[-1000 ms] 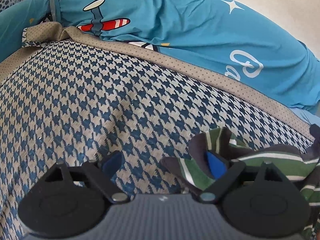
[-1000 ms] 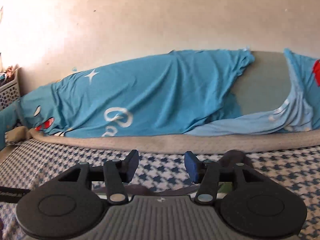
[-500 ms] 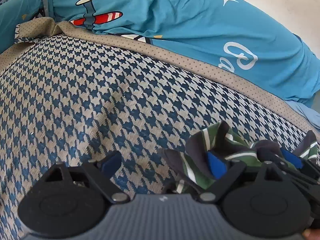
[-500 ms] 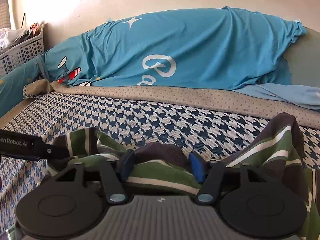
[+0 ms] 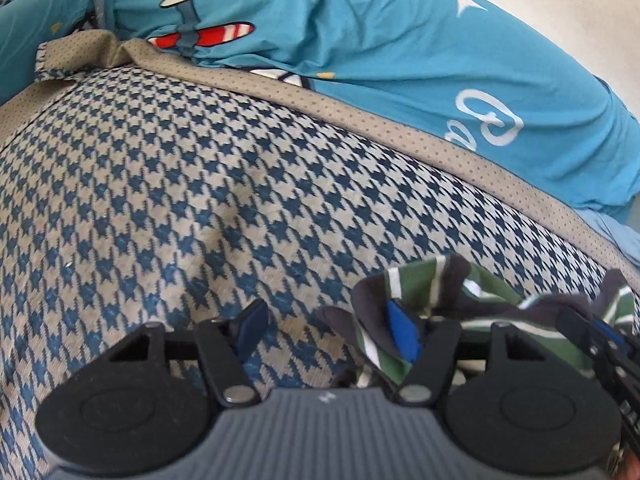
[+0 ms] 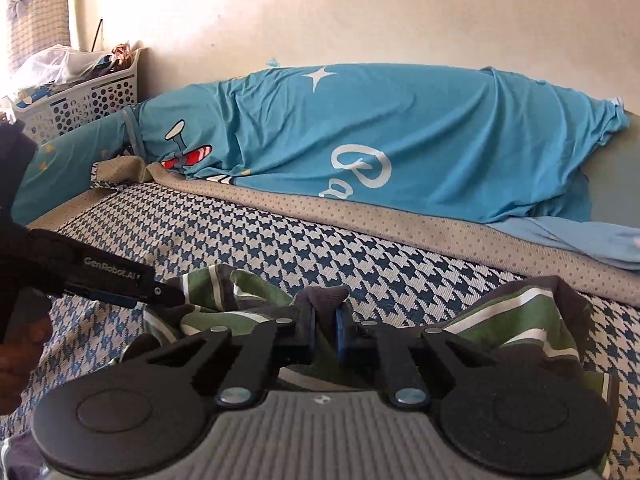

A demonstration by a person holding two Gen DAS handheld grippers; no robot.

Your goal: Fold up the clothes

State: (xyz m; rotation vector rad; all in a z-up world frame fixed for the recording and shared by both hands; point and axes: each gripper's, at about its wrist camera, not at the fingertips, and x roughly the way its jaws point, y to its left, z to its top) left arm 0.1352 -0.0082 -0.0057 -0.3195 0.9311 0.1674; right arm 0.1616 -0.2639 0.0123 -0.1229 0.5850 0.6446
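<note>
A green, white and dark grey striped garment [image 6: 520, 312] lies crumpled on the houndstooth bed cover [image 6: 320, 248]. My right gripper [image 6: 326, 332] is shut on a raised dark fold of it. In the left wrist view the same garment [image 5: 420, 284] bunches around the right blue pad [image 5: 402, 334]. My left gripper [image 5: 326, 330] stands open, with bare cover between its fingers. Seen from the right wrist, the left gripper [image 6: 120, 280] reaches in from the left, its tip at the garment's edge. The right gripper [image 5: 600, 340] shows at the far right of the left wrist view.
A teal sheet [image 6: 400, 140] with an airplane print and white lettering covers a long mound against the wall. A beige dotted border [image 6: 400, 228] runs in front of it. A white perforated basket [image 6: 80, 100] stands at the far left. A hand [image 6: 20, 340] holds the left tool.
My right gripper dropped from facing the wall down to the garment and closed on a fold of it. The left gripper stayed open and barely shifted.
</note>
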